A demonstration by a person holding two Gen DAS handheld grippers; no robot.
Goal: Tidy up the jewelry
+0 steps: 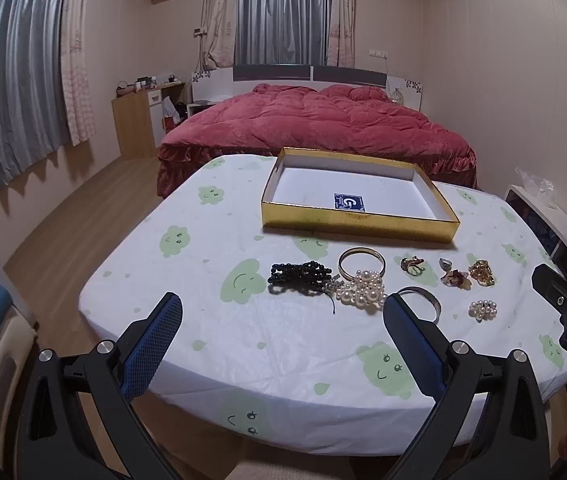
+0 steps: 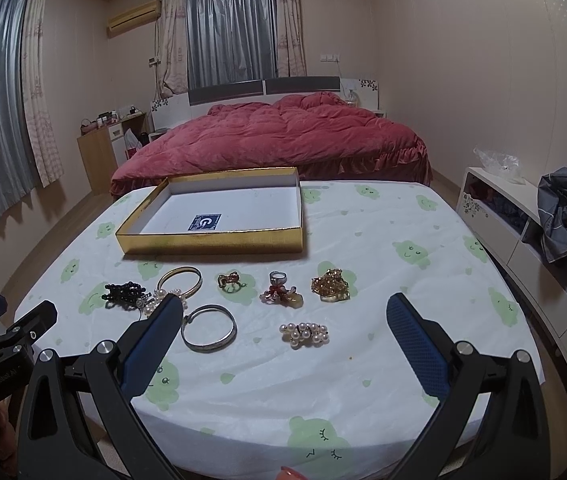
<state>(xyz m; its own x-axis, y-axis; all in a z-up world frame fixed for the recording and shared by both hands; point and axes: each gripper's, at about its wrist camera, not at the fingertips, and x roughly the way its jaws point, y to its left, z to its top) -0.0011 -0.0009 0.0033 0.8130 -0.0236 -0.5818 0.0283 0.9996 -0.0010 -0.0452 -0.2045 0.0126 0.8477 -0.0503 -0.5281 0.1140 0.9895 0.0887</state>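
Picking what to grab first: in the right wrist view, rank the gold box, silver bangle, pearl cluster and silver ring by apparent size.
1. gold box
2. silver bangle
3. pearl cluster
4. silver ring

The ring lies farther from the camera than the cluster, but looks clearly smaller anyway.

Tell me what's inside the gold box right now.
Only a blue square label lies on the white floor of the gold box; no jewelry. The near wall hides a thin strip of floor behind it.
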